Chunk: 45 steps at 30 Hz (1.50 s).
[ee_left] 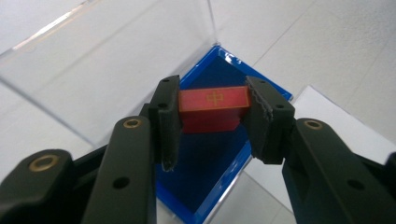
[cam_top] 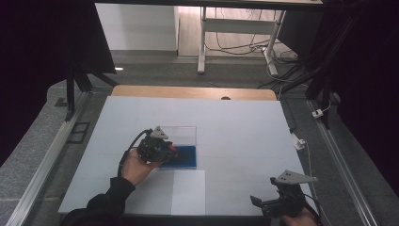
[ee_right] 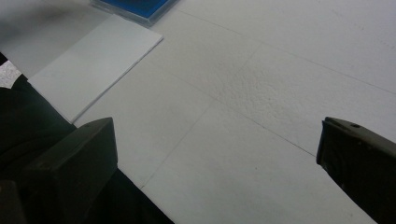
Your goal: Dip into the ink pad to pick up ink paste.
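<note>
— Where is the red block (ee_left: pixel 214 105)?

— Clamped end to end in the jaws of the left gripper (ee_left: pixel 214 122), just above the blue tray (ee_left: pixel 205 172), whose clear box (ee_left: pixel 93 60) stands open around it.

— And beside the tray?

— A white sheet (cam_top: pixel 188 192) lies on the worktop (cam_top: pixel 244 136) just in front of it, toward the person.

— The right gripper (cam_top: pixel 277 200)?

— Well apart from the tray, at the worktop's near right edge, jaws spread wide with nothing between them.
</note>
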{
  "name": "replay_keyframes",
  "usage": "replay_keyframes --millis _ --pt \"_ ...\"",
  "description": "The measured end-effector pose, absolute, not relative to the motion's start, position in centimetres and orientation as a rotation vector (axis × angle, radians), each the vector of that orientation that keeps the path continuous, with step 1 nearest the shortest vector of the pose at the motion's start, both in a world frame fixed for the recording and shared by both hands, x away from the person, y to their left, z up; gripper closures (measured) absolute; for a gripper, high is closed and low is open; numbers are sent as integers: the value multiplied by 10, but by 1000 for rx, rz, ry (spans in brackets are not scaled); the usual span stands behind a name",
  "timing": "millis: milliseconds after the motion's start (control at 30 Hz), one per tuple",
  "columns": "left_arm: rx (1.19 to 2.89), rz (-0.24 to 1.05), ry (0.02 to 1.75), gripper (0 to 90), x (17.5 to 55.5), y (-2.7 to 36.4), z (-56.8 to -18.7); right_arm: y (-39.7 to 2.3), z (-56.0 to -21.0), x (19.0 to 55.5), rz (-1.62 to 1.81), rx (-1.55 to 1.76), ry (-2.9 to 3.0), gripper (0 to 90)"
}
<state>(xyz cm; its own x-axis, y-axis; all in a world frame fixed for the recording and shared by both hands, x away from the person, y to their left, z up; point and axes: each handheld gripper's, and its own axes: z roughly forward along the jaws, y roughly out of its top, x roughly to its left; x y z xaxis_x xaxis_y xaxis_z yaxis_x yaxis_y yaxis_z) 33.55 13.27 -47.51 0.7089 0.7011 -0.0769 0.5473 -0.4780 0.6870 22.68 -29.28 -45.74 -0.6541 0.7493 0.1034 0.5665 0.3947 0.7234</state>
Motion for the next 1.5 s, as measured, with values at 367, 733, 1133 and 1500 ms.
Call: replay_keyframes --millis 367,733,1133,1500 --pt "2223 272 973 578 342 141 -489 -291 -458 227 1088 1156 2422 0" --pt "2246 269 977 578 345 141 -499 -290 -458 227 1076 1146 2429 0" --pt "2274 328 967 582 342 133 -500 -289 -459 227 1053 1139 2441 0" --pt "2279 371 968 583 338 130 -501 -288 -459 227 1047 1137 2445 0"
